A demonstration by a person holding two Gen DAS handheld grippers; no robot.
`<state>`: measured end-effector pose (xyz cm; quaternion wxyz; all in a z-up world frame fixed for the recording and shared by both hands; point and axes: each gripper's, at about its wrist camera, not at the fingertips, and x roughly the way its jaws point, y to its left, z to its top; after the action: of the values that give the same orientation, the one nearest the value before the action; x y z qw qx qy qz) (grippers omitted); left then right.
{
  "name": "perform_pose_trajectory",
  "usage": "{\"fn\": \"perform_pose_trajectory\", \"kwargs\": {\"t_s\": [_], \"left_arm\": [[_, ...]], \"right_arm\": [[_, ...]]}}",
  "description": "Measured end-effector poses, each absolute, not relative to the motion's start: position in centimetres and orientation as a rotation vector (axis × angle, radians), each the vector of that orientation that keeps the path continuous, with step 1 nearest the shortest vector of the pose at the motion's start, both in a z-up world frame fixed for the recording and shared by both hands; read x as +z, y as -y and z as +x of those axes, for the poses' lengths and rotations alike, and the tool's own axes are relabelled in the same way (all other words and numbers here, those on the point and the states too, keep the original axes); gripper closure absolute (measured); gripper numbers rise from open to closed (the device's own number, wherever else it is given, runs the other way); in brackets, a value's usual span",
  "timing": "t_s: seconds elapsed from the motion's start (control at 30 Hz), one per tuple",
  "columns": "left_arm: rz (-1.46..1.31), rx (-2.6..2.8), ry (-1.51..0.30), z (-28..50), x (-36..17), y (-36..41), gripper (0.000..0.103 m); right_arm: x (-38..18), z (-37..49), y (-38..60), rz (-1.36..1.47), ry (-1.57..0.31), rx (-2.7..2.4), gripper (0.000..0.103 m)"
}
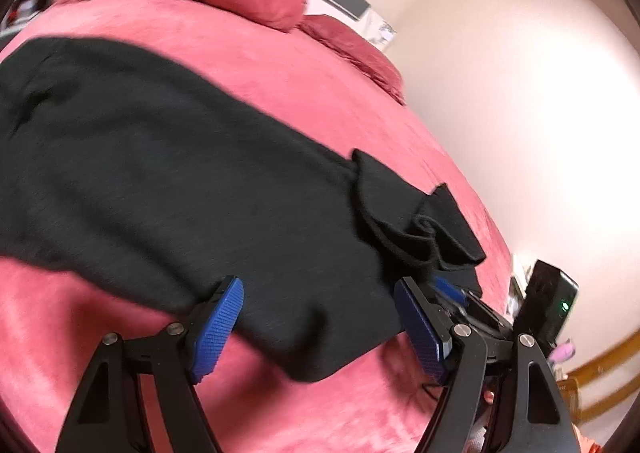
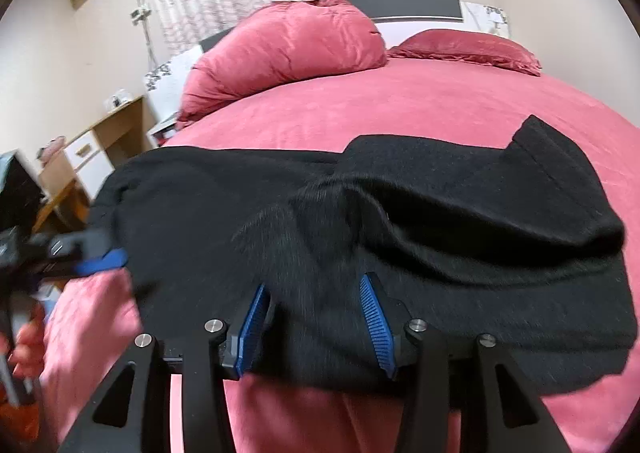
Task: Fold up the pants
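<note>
Black pants (image 1: 160,157) lie spread across a pink bed (image 1: 304,89), with a cuff end bunched and curled (image 1: 420,225) near the bed's right side. My left gripper (image 1: 318,285) stands open over the near edge of the pants, with cloth between its blue pads but not pinched. In the right wrist view the pants (image 2: 440,221) lie partly folded over themselves. My right gripper (image 2: 314,285) is open above their near edge, its pads clear of the cloth. The left gripper (image 2: 100,257) shows blurred at the left of that view, and the right gripper's finger (image 1: 450,289) shows beside the left one.
A heaped pink quilt (image 2: 288,49) and a red pillow (image 2: 468,49) lie at the head of the bed by a dark headboard (image 2: 408,5). A wooden desk (image 2: 92,149) stands left of the bed. A person's hand (image 2: 28,341) grips the left tool.
</note>
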<state>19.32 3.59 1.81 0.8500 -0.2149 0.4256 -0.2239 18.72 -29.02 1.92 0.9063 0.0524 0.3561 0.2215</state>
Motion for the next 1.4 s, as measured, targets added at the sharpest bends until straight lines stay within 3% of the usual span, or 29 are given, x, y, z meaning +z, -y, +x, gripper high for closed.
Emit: {"fn": "perform_pose_trajectory", "kwargs": {"t_s": [0.4,0.57,0.7,0.77,0.8,0.87,0.93,1.13,1.2,1.3,1.4], "left_arm": [[0.021,-0.624,-0.85,24.1,5.0,12.9,0.025],[0.359,-0.6,-0.818,25.0,3.2,18.8,0.025],[0.452,-0.625,-0.868,25.4,0.7,20.5,0.027],[0.376,-0.667,-0.899,25.9,0.4,20.3,0.054],[0.329,-0.657,-0.916,26.3,0.4,20.0,0.057],[0.247,-0.656,-0.944,26.9,0.7,19.3,0.076],[0.137,-0.659,-0.971,27.6,1.3,18.1,0.082],[-0.41,-0.728,-0.978,29.0,4.1,10.7,0.087],[-0.615,-0.706,-1.011,29.3,2.8,7.9,0.087],[-0.603,-0.583,-1.128,29.1,-1.4,6.6,0.088],[-0.632,-0.575,-1.078,28.1,-2.2,5.5,0.08]], "right_arm": [[1.7,15.2,43.4,0.472,-0.637,0.108,0.055],[0.9,16.1,46.1,0.525,-0.638,0.023,0.061],[0.4,15.9,44.9,0.438,-0.611,0.003,0.061],[-0.4,15.5,44.1,0.384,-0.603,-0.013,0.06],[-0.6,15.2,44.0,0.378,-0.594,-0.017,0.06],[-1.0,15.0,44.0,0.391,-0.577,-0.016,0.06],[-1.1,15.4,44.2,0.397,-0.578,-0.013,0.06],[-1.2,15.4,43.9,0.374,-0.569,-0.026,0.06],[-1.1,15.1,43.6,0.375,-0.561,-0.023,0.06],[-1.2,15.0,43.2,0.363,-0.563,-0.031,0.06],[-1.2,14.8,43.4,0.375,-0.56,-0.025,0.06]]}}
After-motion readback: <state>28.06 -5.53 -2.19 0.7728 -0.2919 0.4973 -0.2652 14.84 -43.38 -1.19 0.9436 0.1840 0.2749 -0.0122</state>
